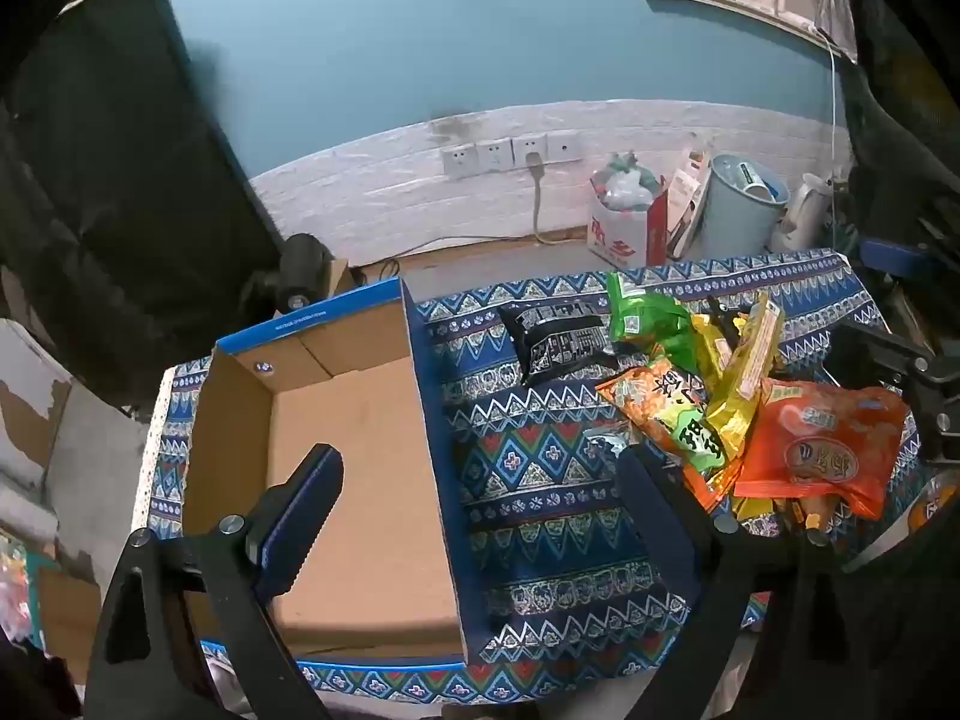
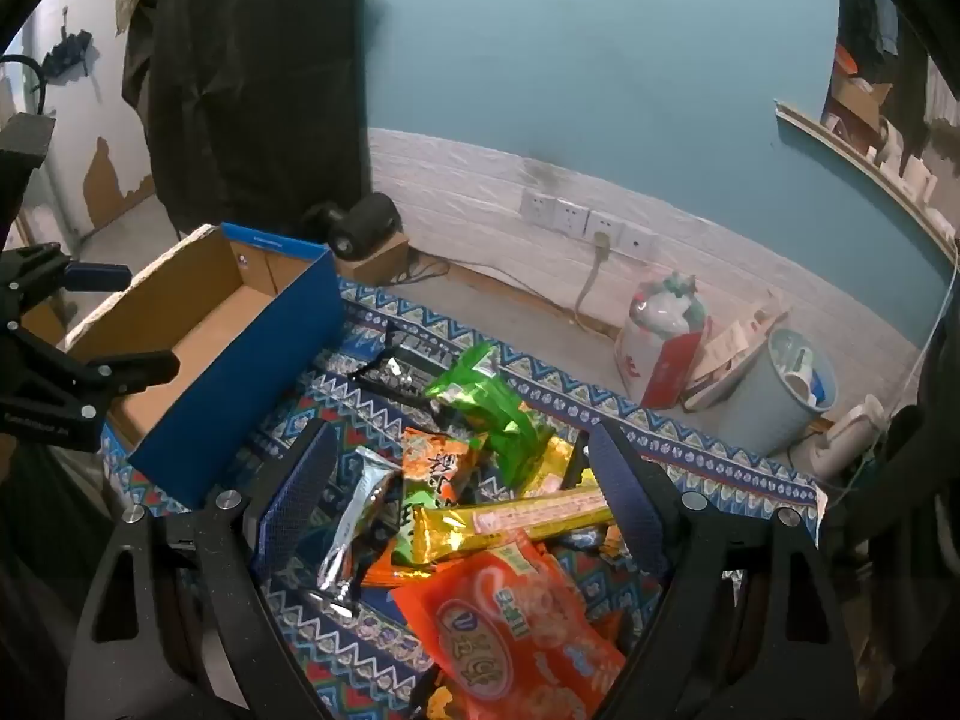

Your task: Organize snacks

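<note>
Hovering with jaws spread wide and empty, the left gripper (image 1: 480, 468) hangs over an empty cardboard box (image 1: 360, 420); the right gripper (image 2: 462, 480), equally spread, hangs over piled snack packets (image 2: 480, 516) on the patterned bench (image 1: 540, 516).

One cardboard box (image 1: 360, 450), blue on the outside, occupies the lower left of the left wrist frame.

One patterned cloth (image 1: 540, 516) covers the surface at lower centre.

Snack packets, counted across both views:
- One black packet (image 1: 558, 348), centre.
- One green packet (image 1: 648, 318), right of centre.
- One silver packet (image 2: 360, 516), lower centre of the right wrist frame.
- Two yellow packets (image 2: 516, 519), partly overlapped; count uncertain.
- Two orange packets: one large (image 1: 822, 444), one with a green patch (image 1: 666, 408).

Further packets under the pile cannot be counted.

Four wall sockets (image 1: 510, 153), upper centre.

One bin (image 1: 741, 210), upper right.

Two grippers: left gripper (image 1: 480, 468), right gripper (image 2: 462, 474).
</note>
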